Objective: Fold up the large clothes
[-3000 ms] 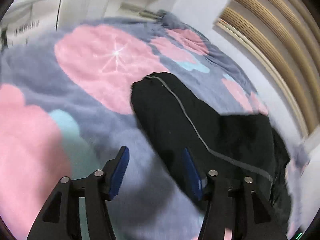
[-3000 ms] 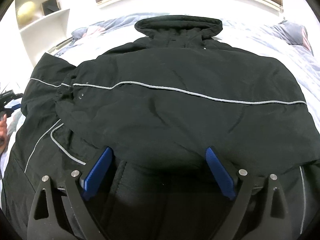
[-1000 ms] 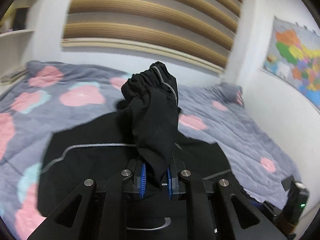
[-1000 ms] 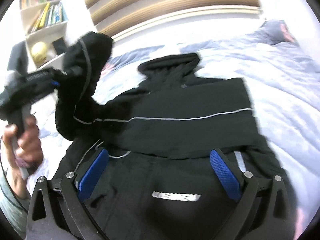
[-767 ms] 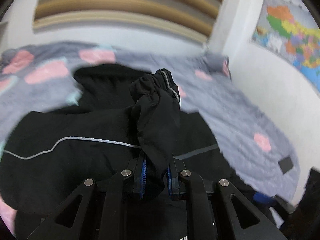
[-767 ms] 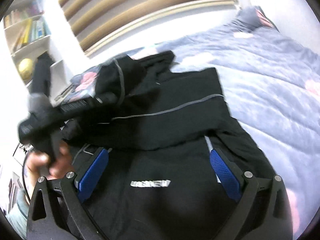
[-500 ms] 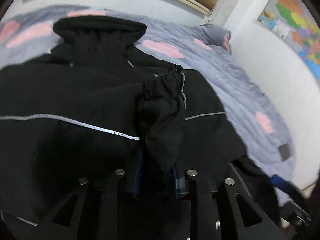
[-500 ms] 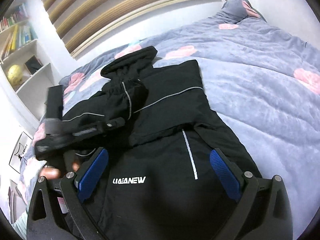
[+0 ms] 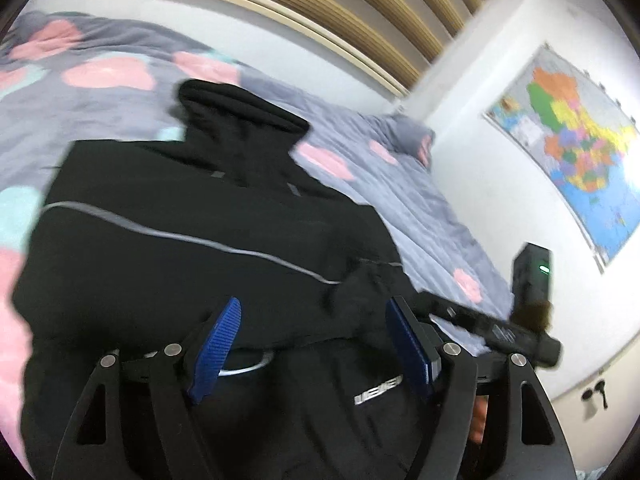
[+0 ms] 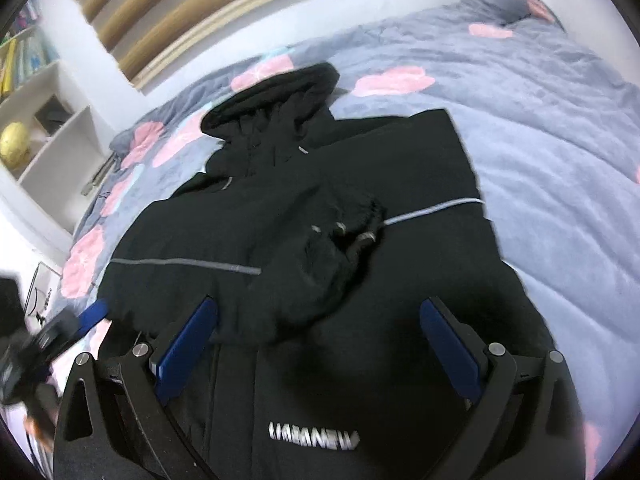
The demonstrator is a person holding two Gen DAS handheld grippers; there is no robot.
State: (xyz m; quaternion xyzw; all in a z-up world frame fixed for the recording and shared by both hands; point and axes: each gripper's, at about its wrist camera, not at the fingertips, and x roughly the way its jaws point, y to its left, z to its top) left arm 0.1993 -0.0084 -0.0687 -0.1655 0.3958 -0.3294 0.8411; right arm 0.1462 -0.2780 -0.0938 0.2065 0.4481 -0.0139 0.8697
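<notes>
Black jacket (image 10: 360,280) lies flat (sleeves folded across its body).

I see bare bed (image 10: 560,184) right of the jacket (image 10: 360,280) toward the far corner — room to pass; shelves (image 10: 52,148) crowd its left edge.

The hem of the black jacket (image 10: 320,320) runs off the bottom edge behind my right hand-held gripper (image 10: 320,344). My left hand-held gripper (image 10: 48,344) is a blur there, its jaws unreadable. Its own view smears the bed (image 9: 100,72).
</notes>
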